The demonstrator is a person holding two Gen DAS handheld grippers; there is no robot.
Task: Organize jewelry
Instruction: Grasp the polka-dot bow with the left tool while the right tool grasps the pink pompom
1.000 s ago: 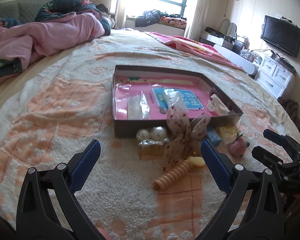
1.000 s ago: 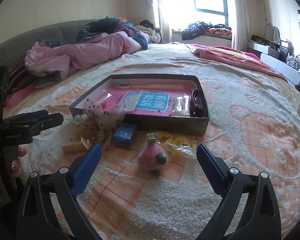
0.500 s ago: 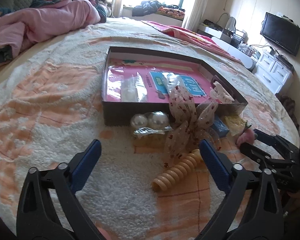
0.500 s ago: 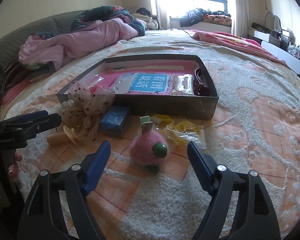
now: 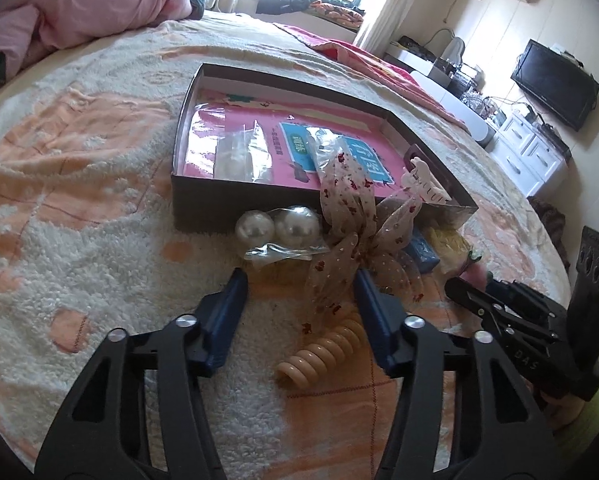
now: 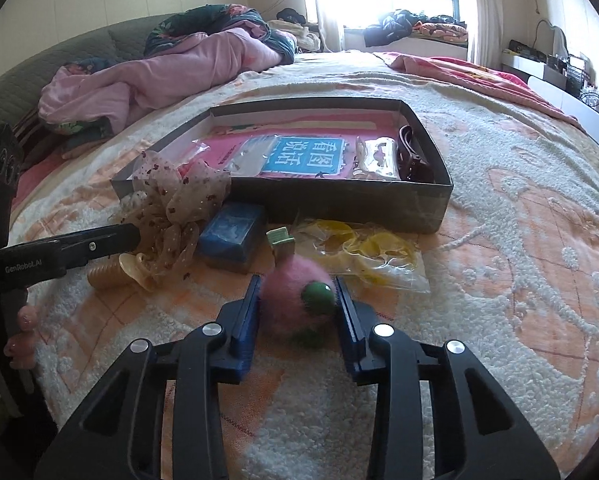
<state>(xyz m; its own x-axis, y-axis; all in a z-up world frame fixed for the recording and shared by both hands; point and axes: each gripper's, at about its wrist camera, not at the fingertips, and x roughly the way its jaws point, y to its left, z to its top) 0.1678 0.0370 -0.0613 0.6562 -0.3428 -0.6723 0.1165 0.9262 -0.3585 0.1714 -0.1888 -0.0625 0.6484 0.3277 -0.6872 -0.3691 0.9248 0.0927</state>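
Note:
A dark shallow box (image 5: pixel 219 200) (image 6: pixel 439 196) with a pink lining lies on the bed. In front of it lie a bag of two pearl balls (image 5: pixel 277 228), a dotted sheer bow (image 5: pixel 355 232) (image 6: pixel 171 208), a beige spiral hair tie (image 5: pixel 323 354) (image 6: pixel 107 274), a blue block (image 6: pixel 233 232), a yellow bag (image 6: pixel 363 248) and a pink fuzzy ball (image 6: pixel 295 300). My left gripper (image 5: pixel 299 280) is partly closed around the bow's lower tail, pads apart from it. My right gripper (image 6: pixel 297 288) has its pads against both sides of the pink fuzzy ball.
A white claw clip (image 5: pixel 423 184) rests on the box's near right wall. Clear bags (image 5: pixel 239 152) and a dark item (image 6: pixel 409 152) lie inside the box. A pink quilt (image 6: pixel 159 68) is heaped at the bed's far left. A TV (image 5: pixel 555 84) and drawers stand at right.
Both grippers moved forward and down toward the items and narrowed. The right one closed in on the pink fuzzy ball; the left one narrowed around the bow's tail.

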